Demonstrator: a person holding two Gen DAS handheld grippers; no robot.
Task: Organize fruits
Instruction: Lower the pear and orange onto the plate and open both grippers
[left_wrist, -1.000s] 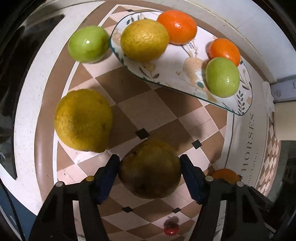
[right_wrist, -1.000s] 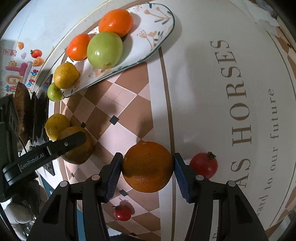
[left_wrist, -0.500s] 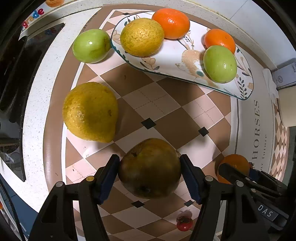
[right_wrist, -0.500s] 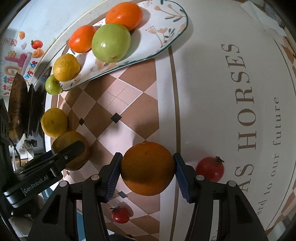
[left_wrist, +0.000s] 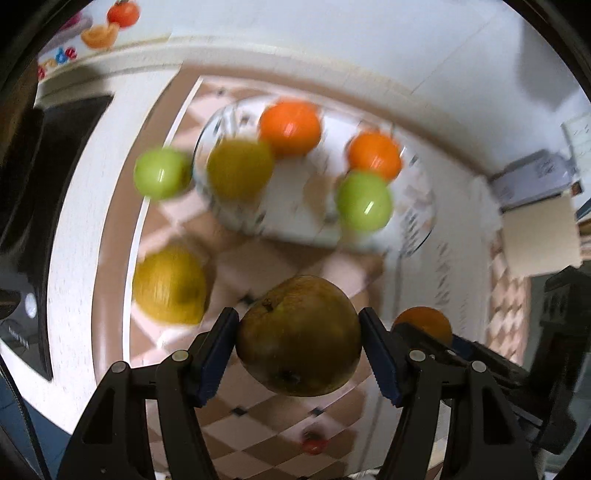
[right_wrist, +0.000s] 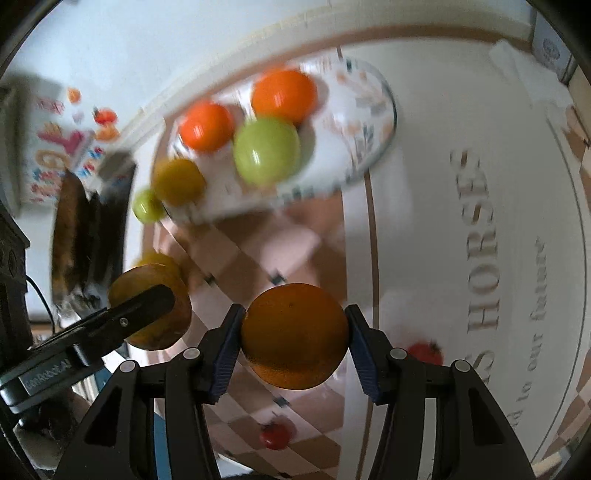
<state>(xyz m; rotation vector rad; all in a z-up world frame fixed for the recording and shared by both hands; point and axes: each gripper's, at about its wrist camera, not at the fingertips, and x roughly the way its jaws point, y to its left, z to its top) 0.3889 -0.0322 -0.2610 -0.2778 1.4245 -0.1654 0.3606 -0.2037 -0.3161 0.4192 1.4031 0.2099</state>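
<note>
My left gripper (left_wrist: 299, 347) is shut on a brownish-green pear (left_wrist: 299, 336) and holds it above the checkered tablecloth. My right gripper (right_wrist: 293, 343) is shut on a large orange (right_wrist: 293, 336), also lifted. The patterned oval plate (left_wrist: 417, 229) lies ahead with two oranges (left_wrist: 290, 127), a green apple (left_wrist: 364, 201) and a yellow lemon (left_wrist: 238, 168). A second green apple (left_wrist: 160, 173) sits left of the plate, and a yellow lemon (left_wrist: 170, 284) lies on the cloth nearer me. The background is motion-blurred.
Two small red tomatoes (right_wrist: 275, 435) (right_wrist: 424, 350) lie on the cloth below and right of the right gripper. A dark appliance (left_wrist: 48, 147) stands at the left edge. A white box (left_wrist: 532, 181) and a wall lie behind the plate.
Both grippers have lifted their fruit off the cloth and tilted up toward the plate; the view now shows more wall and is blurred by motion.
</note>
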